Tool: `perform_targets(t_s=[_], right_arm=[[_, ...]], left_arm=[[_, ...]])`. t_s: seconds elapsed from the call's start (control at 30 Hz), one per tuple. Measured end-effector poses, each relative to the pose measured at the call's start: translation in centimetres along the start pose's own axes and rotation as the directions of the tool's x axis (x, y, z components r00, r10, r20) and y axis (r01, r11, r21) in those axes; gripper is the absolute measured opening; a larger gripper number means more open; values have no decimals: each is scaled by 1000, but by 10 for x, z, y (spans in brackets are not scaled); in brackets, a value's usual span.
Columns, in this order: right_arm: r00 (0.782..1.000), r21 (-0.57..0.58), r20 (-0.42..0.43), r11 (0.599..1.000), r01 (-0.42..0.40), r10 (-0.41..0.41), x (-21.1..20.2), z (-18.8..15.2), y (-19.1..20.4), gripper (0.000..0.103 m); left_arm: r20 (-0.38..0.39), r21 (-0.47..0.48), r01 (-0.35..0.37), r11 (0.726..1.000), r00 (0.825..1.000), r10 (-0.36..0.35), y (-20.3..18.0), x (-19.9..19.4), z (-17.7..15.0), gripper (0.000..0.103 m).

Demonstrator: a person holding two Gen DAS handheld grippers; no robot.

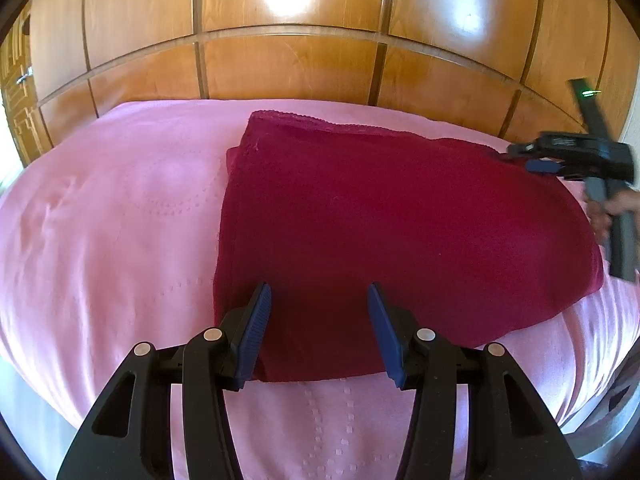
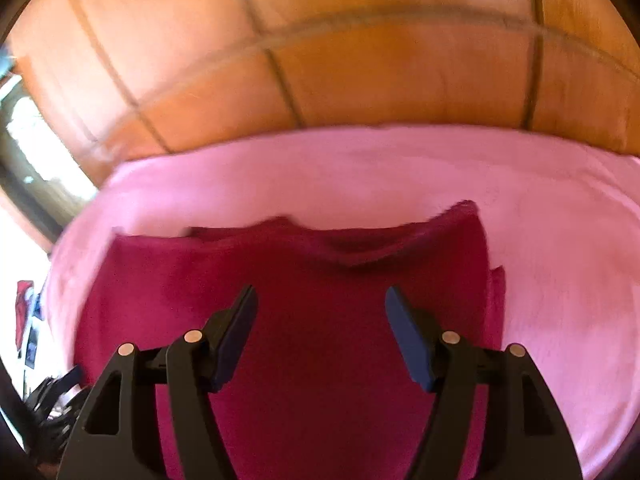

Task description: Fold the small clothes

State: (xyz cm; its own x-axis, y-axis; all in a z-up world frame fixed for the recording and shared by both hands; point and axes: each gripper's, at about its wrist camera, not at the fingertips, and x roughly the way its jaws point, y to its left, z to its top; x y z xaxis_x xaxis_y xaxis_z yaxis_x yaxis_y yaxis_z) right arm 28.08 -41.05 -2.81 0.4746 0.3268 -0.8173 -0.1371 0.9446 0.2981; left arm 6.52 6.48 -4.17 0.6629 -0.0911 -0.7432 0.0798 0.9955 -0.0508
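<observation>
A dark red garment [image 1: 392, 224] lies folded flat on a pink bedspread [image 1: 112, 220]. Its lace-trimmed edge is at the far side. My left gripper [image 1: 319, 294] is open and empty, with its fingers just above the garment's near edge. My right gripper [image 2: 321, 298] is open and empty, hovering over the same red garment [image 2: 320, 280]. In the left wrist view the right gripper [image 1: 560, 160] shows at the garment's far right corner, blurred by motion.
A wall of glossy wooden wardrobe panels [image 1: 288, 68] stands right behind the bed. The bedspread [image 2: 560, 260] reaches out around the garment on all sides. Dark clutter [image 2: 48, 400] lies beyond the bed's left edge in the right wrist view.
</observation>
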Motion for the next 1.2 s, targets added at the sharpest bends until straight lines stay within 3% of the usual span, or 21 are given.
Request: perform_targets(t_s=[0.07, 0.17, 0.33, 0.4, 0.53, 0.67, 0.77, 1.0, 1.2], right_arm=[[998, 18, -48, 999, 47, -46, 22, 8, -20, 63], [997, 2, -41, 997, 71, -71, 26, 13, -21, 63], [998, 4, 17, 998, 68, -68, -4, 2, -22, 79], [997, 37, 52, 998, 56, -58, -20, -4, -27, 80], [997, 113, 60, 993, 38, -45, -44, -34, -49, 84], [999, 196, 17, 980, -37, 34, -54, -81, -66, 83], [995, 224, 30, 970, -95, 91, -60, -105, -65, 75], [988, 216, 15, 965, -152, 152, -67, -113, -47, 33], [979, 183, 43, 962, -202, 198, -89, -99, -23, 27]], left_arm=[[-7, 5, -4, 1000, 1000, 4, 0, 3, 0, 49], [-9, 5, -3, 1000, 1000, 3, 1, 4, 1, 49], [-2, -9, 7, 1000, 1000, -7, 3, 2, 1, 49], [3, -13, 12, 1000, 1000, -12, 4, 1, 0, 49], [6, -20, 25, 999, 1000, -25, 7, 0, 0, 49], [12, -36, 45, 998, 999, -44, 6, -2, -1, 49], [13, -36, 52, 998, 999, -51, 6, -3, -2, 49], [11, -69, 92, 993, 996, -92, 7, 0, 1, 49], [-5, -84, 139, 987, 990, -140, 11, 7, 6, 49]])
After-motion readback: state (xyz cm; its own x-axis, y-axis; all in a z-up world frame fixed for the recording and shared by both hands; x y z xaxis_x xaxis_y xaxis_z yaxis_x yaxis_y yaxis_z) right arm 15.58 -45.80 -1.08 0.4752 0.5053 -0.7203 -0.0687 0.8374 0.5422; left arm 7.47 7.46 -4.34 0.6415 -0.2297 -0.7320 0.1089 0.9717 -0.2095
